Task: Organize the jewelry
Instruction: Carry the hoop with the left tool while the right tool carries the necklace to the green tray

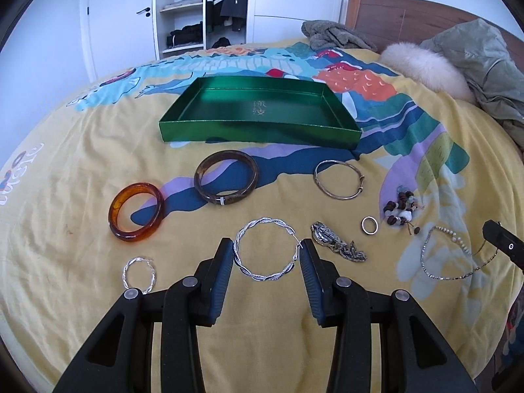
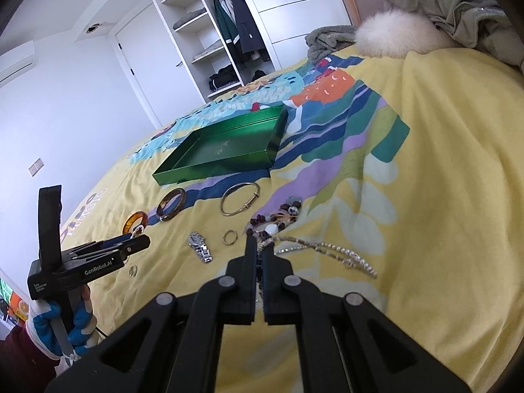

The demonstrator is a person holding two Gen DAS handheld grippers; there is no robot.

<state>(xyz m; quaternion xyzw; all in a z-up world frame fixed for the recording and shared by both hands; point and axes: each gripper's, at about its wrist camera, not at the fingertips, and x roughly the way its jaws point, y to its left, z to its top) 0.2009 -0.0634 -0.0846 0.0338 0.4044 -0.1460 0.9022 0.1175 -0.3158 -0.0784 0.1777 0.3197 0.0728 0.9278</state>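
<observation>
Left claw (image 1: 267, 252): we see it spread wide over the bed (image 1: 65, 170), its two fingers either side of the large twisted silver hoop (image 1: 266, 250), holding nothing.
Right claw (image 2: 259, 249): we see its fingers nearly together, a thin gap left, with strands of the chain necklace (image 2: 327, 250) at the tips; we cannot tell whether it actually has hold of them.
Green tray (image 1: 262, 131): one, shallow, lying open on the bed beyond the jewelry, nothing in it.
Bangles: we count three — one amber bangle (image 1: 137, 211), one dark brown bangle (image 1: 226, 177), one thin metal bangle (image 1: 339, 179) — in a row just before the tray.
Twisted silver hoops: two, the large one between the left fingers and a small twisted hoop (image 1: 139, 275) to its left.
Watch (image 1: 337, 242): one, metal-banded, just right of the large hoop.
Ring (image 1: 369, 225): one, plain, between the watch and the beads.
Bead bracelet (image 1: 402, 208): one heap of dark and pale beads, right of the ring.
Necklaces: the strands overlap at the right claw, so we cannot count them surely.
Bedding: one pale fur pillow (image 1: 425, 65) near the headboard.
</observation>
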